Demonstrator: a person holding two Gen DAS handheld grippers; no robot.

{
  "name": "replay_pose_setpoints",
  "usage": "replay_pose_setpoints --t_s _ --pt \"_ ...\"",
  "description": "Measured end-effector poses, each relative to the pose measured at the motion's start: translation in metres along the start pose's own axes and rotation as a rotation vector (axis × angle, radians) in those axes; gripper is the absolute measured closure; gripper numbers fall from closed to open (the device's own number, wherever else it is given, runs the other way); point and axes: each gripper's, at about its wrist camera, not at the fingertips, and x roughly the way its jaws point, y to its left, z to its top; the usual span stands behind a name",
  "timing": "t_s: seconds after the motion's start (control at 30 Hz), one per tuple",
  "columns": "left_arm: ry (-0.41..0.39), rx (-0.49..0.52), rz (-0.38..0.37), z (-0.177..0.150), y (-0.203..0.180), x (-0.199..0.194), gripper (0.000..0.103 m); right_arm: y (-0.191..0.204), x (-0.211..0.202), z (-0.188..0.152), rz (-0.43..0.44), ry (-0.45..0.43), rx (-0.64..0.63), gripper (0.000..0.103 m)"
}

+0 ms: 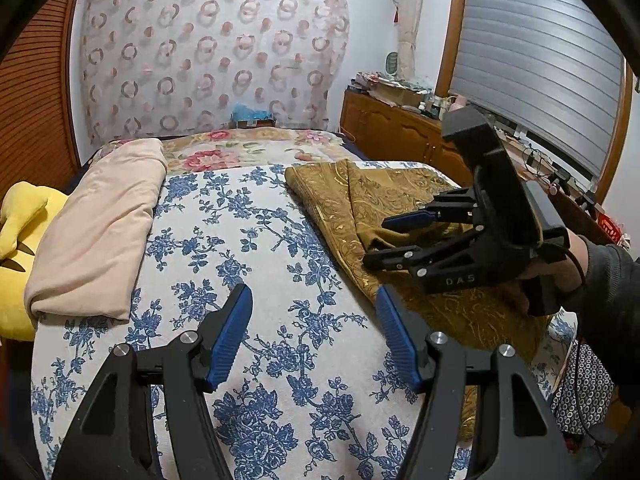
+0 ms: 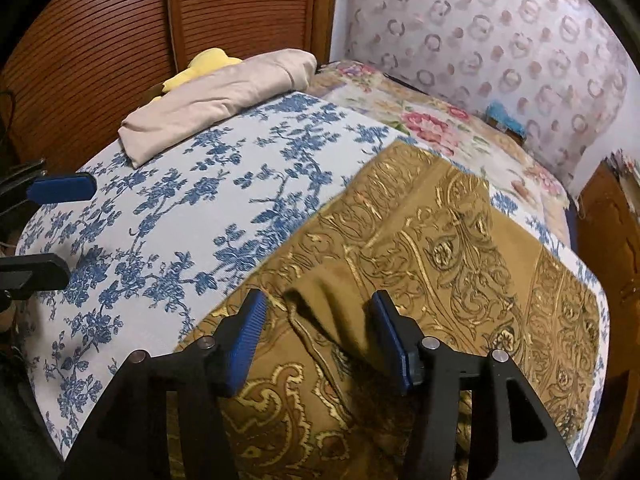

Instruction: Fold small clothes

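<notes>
A gold-brown patterned cloth (image 1: 400,200) (image 2: 440,240) lies spread on the right side of the blue-flowered bedspread (image 1: 240,240), with one corner folded over on top of it. My right gripper (image 2: 320,328) (image 1: 376,242) hovers just over that folded corner. Its jaws stand apart, a raised fold of the cloth lies loose between them, and the pads do not press on it. My left gripper (image 1: 314,320) (image 2: 56,232) is open above the bare bedspread to the left of the cloth, with nothing between its fingers.
A folded beige garment (image 1: 100,232) (image 2: 224,92) lies at the bed's far left edge, beside a yellow plush toy (image 1: 20,216). A wooden dresser (image 1: 392,128) with clutter stands at the right, and louvred wooden doors (image 2: 100,40) at the left. A sleeved hand (image 1: 568,264) holds the right gripper.
</notes>
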Motion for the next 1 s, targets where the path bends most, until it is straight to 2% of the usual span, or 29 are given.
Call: replay_pose_setpoints --t_s 0.07,0.13,0.17,0.27,0.43,0.53,0.8,1.0 --pt "0.0 0.003 -0.002 0.001 -0.002 0.001 0.038 -0.004 -0.004 0.0 0.011 -0.007 0.002 0.062" --pt "0.002 0.005 -0.005 0.001 -0.003 0.003 0.038 -0.003 -0.005 0.0 0.012 -0.003 -0.02 0.094" --pt "0.004 0.006 -0.006 0.0 -0.004 0.003 0.038 -0.003 -0.007 0.001 -0.005 -0.004 -0.032 0.096" --pt "0.007 0.011 -0.008 0.0 -0.005 0.004 0.038 -0.014 -0.025 0.002 -0.022 -0.05 -0.034 0.098" --pt "0.008 0.011 -0.012 0.0 -0.006 0.005 0.038 -0.056 -0.061 0.017 -0.128 -0.131 0.041 0.098" --pt "0.009 0.015 -0.015 0.0 -0.008 0.005 0.038 -0.084 -0.073 0.023 -0.196 -0.148 0.076 0.098" --pt "0.017 0.015 -0.016 -0.002 -0.01 0.008 0.038 -0.141 -0.08 0.04 -0.342 -0.145 0.173 0.098" --pt "0.024 0.018 -0.019 -0.004 -0.011 0.008 0.038 -0.168 -0.061 0.038 -0.477 -0.071 0.271 0.098"
